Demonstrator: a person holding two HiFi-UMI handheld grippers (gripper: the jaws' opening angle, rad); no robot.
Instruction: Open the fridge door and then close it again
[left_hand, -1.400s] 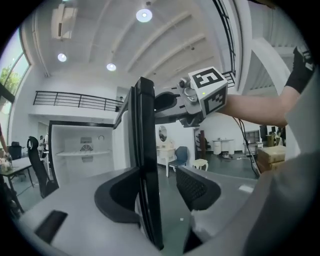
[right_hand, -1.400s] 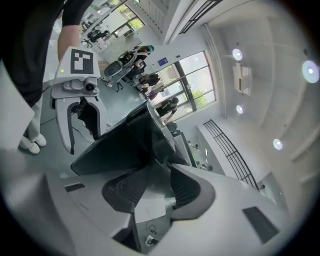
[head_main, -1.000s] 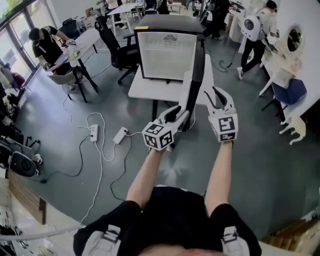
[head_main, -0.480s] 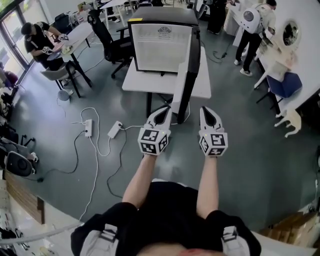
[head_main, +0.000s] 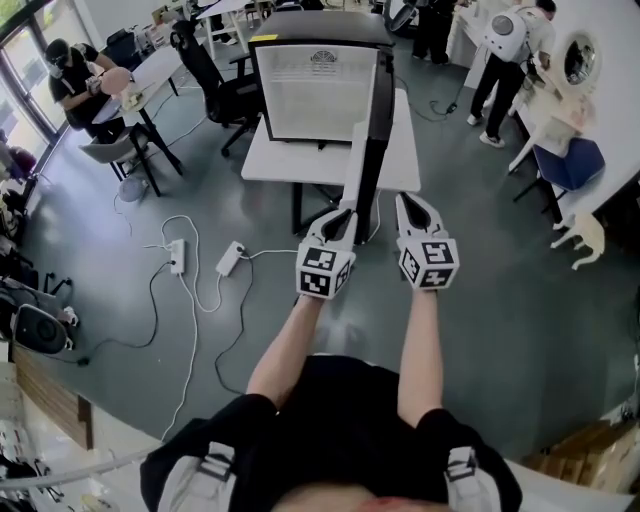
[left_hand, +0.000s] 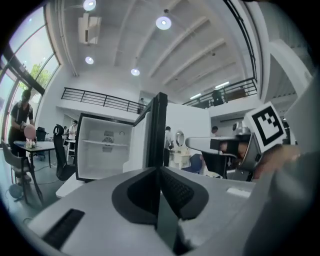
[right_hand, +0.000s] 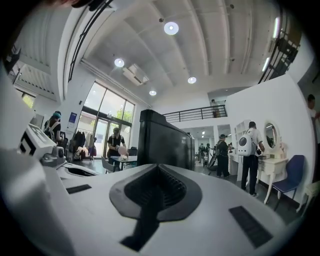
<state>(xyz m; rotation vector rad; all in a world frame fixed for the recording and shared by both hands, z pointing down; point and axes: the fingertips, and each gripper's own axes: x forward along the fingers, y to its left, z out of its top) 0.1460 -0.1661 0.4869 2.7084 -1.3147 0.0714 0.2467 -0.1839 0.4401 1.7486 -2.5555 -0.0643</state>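
Observation:
A small fridge (head_main: 315, 95) stands on a white table (head_main: 275, 160) with its white inside showing. Its dark door (head_main: 375, 120) stands swung open, edge-on toward me. My left gripper (head_main: 341, 216) hangs just before the door's lower edge, jaws shut and empty. My right gripper (head_main: 409, 203) is beside it on the right, also shut on nothing. In the left gripper view the shut left gripper (left_hand: 159, 172) points at the door's edge (left_hand: 159, 130) and the open fridge (left_hand: 102, 150). The right gripper (right_hand: 157, 172), in its own view, faces the door's dark outer side (right_hand: 165, 142).
Cables and power strips (head_main: 180, 262) lie on the floor at left. An office chair (head_main: 205, 70) stands left of the table. People sit at a desk (head_main: 140, 80) far left, and a person with a backpack (head_main: 505, 45) stands at the upper right by a blue chair (head_main: 565, 165).
Both grippers have gone from open to shut with nothing in them. Both hands have sunk lower and rolled; the door still stands open.

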